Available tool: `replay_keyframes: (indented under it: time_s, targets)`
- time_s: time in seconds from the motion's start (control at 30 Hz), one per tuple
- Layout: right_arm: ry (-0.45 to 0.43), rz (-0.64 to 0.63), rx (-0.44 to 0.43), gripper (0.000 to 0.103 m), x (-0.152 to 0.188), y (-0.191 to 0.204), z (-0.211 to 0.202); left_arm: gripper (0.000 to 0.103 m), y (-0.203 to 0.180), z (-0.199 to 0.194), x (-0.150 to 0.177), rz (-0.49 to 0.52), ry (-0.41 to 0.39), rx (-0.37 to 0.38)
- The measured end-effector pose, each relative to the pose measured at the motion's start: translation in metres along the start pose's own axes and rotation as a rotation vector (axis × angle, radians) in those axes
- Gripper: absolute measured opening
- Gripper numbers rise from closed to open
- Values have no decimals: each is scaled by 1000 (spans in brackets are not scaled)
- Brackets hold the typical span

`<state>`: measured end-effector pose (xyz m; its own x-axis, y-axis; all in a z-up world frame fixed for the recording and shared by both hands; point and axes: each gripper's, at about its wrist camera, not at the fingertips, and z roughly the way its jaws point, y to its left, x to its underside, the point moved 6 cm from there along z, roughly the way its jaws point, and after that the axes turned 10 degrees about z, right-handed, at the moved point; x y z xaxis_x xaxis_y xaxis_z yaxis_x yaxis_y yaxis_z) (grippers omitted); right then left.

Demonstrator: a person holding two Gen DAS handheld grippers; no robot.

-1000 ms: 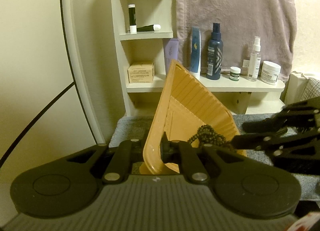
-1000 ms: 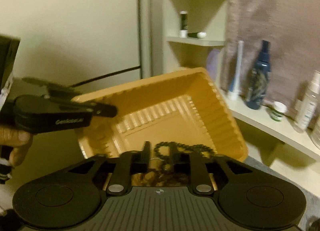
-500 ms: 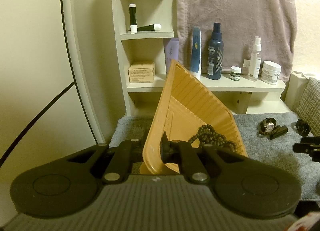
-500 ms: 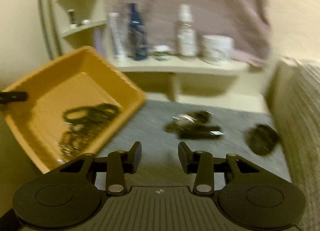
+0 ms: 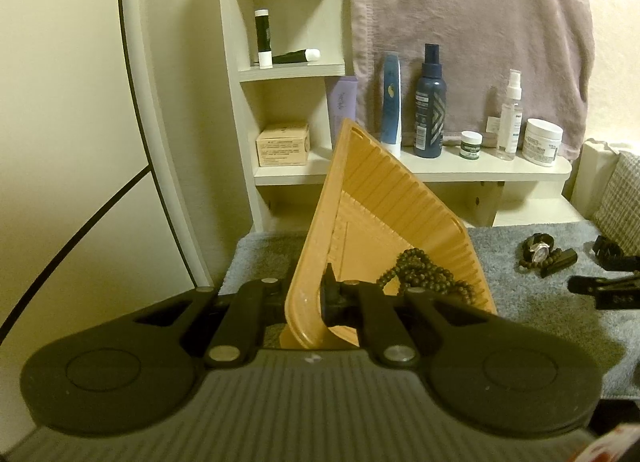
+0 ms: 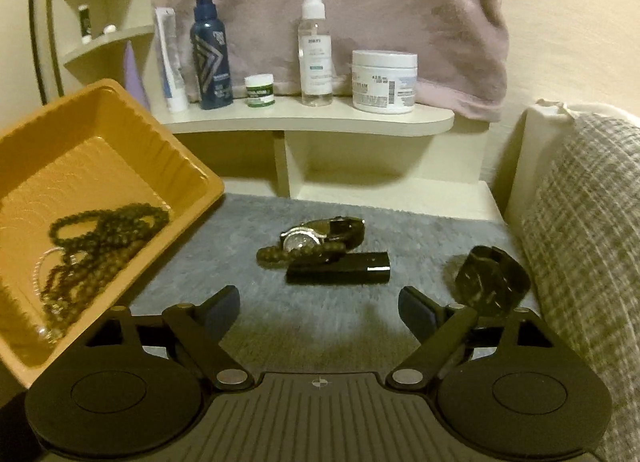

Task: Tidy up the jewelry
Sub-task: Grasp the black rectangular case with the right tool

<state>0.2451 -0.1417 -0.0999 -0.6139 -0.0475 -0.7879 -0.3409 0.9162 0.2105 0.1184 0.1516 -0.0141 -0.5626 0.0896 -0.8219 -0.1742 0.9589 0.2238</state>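
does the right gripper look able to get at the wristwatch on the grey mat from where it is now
Probably yes. The right gripper is open with nothing between its fingers, and bare grey mat lies ahead. A black tube and bead bracelet crowd the wristwatch in front.

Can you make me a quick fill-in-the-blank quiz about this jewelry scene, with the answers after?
1. The left gripper has its jaws shut on the rim of the ____ tray.
2. The dark bead necklace lies ____ the tray.
3. The wristwatch lies on the ____ mat.
4. The right gripper holds ____.

Missing words: orange; inside; grey; nothing
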Motion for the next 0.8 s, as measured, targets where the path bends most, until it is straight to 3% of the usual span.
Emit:
replay_keyframes:
  time_s: [0.37,0.67,0.73,0.8]
  targets:
    - [36,-58,59,86,-10,-4,49,7,0,-1,0,1,0,-1]
    - [24,-74,71,86,-9,-8,61,7,1,0,0,-3,5,-1]
    - [12,-77,58,77,-9,-8,61,7,1,0,0,-2,5,-2]
    - [7,-93,62,76,-8,-8,59,7,1,-1,0,-1,4,-3]
